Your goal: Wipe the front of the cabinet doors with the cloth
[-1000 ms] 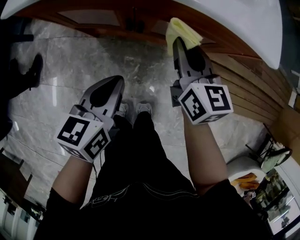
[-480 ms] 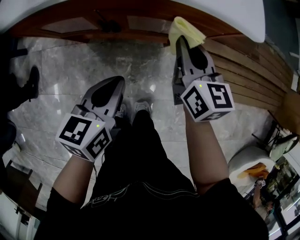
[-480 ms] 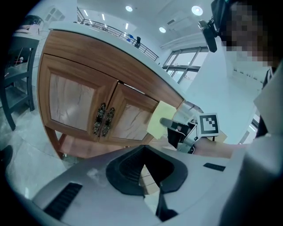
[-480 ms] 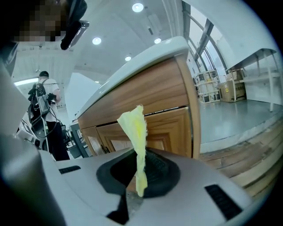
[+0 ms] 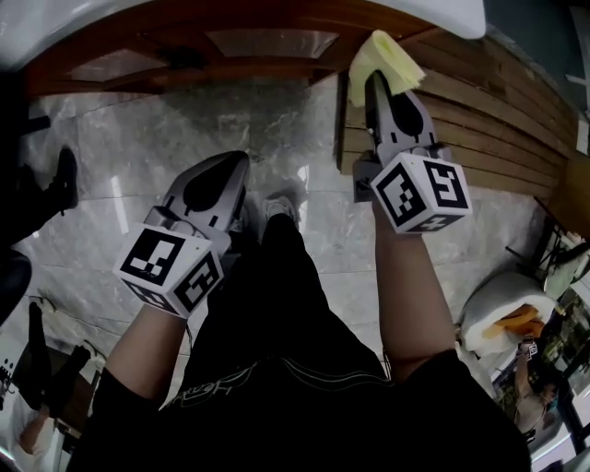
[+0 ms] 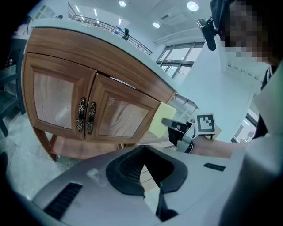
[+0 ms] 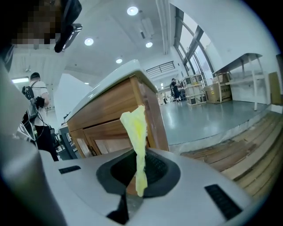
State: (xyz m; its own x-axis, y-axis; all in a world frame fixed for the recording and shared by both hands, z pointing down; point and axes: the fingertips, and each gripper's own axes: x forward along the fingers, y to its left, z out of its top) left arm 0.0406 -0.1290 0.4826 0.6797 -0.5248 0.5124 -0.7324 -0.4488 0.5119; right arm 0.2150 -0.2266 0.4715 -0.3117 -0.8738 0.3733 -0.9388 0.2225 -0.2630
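The wooden cabinet has two panelled doors, the left door and the right door, with ornate metal handles at the middle. A yellow cloth hangs pinched in my right gripper, which is shut on it. In the left gripper view the cloth lies at the cabinet's right corner, beside the right door. In the right gripper view the cloth stands up in front of the corner post. My left gripper is shut on nothing, low over the floor, away from the doors.
A white countertop overhangs the cabinet. Grey marble floor lies below, with a slatted wooden platform to the right. The person's legs and shoes are between the grippers. Another person stands far left.
My right gripper with the cloth has slid rightward along the cabinet front to its right corner. The left gripper has stayed about where it was.
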